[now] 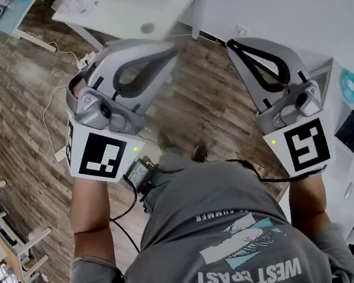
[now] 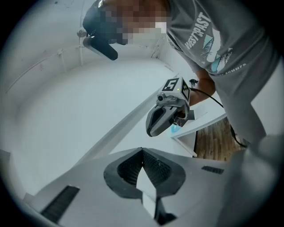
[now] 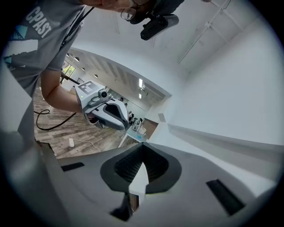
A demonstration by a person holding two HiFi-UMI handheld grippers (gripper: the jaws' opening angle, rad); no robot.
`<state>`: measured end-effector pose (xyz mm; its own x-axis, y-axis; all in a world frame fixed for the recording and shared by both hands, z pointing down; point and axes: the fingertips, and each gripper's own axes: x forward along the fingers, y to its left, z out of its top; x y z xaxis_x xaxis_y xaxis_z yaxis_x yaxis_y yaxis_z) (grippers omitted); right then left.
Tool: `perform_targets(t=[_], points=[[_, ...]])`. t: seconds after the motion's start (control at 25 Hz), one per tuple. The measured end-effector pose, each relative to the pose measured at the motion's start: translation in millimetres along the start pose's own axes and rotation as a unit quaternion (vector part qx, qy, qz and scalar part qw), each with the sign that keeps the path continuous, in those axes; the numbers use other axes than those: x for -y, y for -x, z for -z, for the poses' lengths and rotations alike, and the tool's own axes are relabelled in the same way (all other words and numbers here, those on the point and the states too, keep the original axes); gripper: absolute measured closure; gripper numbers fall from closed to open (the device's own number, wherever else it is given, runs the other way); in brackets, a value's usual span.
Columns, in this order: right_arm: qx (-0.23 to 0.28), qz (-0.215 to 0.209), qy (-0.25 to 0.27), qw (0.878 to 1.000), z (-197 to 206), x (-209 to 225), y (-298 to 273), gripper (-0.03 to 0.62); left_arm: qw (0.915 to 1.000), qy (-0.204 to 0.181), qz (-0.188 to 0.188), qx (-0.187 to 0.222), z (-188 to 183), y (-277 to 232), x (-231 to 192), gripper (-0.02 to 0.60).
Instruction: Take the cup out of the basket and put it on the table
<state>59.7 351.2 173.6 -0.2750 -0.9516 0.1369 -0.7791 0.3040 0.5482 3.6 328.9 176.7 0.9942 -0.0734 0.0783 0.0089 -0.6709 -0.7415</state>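
Observation:
No cup and no basket shows in any view. In the head view the person holds both grippers out level over a wooden floor [image 1: 23, 127]. My left gripper [image 1: 171, 47] is shut, its grey jaws meeting at the tips with nothing between them. My right gripper [image 1: 234, 44] is shut too and holds nothing. In the left gripper view my own jaws [image 2: 142, 151] touch at the tip, and the right gripper [image 2: 165, 116] hangs ahead of them. The right gripper view shows its jaws [image 3: 143, 148] closed, with the left gripper [image 3: 105, 111] beyond.
A white table [image 1: 137, 5] stands ahead at the top of the head view. A white desk [image 1: 350, 119] with small items runs along the right. A white cable and power strip [image 3: 71, 142] lie on the floor. White walls fill most of both gripper views.

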Motion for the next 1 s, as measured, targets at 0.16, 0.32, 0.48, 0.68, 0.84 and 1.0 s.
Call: perform_targets(t=[0.16,0.32,0.48,0.68,0.84,1.0], points=[[0.000,-0.001,0.000,1.000,-7.4,-1.8,-4.1,0.583,1.0000,-0.001,0.001,-0.001,-0.5,6.3,-5.2,0.572],[0.001,-0.001,-0.004,1.000,-8.9,-1.8,-5.5,0.583,1.0000,0.000,0.001,-0.001,-0.3,7.9,-6.2,0.572],[0.003,0.000,-0.008,1.000,-7.7,-1.7,-1.4,0.583,1.0000,0.000,0.002,-0.002,-2.9,6.9,-1.7,0.572],[0.014,-0.009,-0.031,0.999,-5.3,-0.8,7.4,0.582,1.0000,-0.002,0.005,-0.006,-9.9,2.5,6.1,0.572],[0.017,-0.018,-0.046,0.999,-4.2,-2.6,-4.1,0.582,0.9999,0.004,0.005,-0.009,-2.8,5.6,3.6,0.572],[0.009,-0.015,-0.043,0.999,2.4,-1.9,-9.9,0.582,0.9999,0.007,0.009,-0.012,3.2,5.9,6.0,0.572]])
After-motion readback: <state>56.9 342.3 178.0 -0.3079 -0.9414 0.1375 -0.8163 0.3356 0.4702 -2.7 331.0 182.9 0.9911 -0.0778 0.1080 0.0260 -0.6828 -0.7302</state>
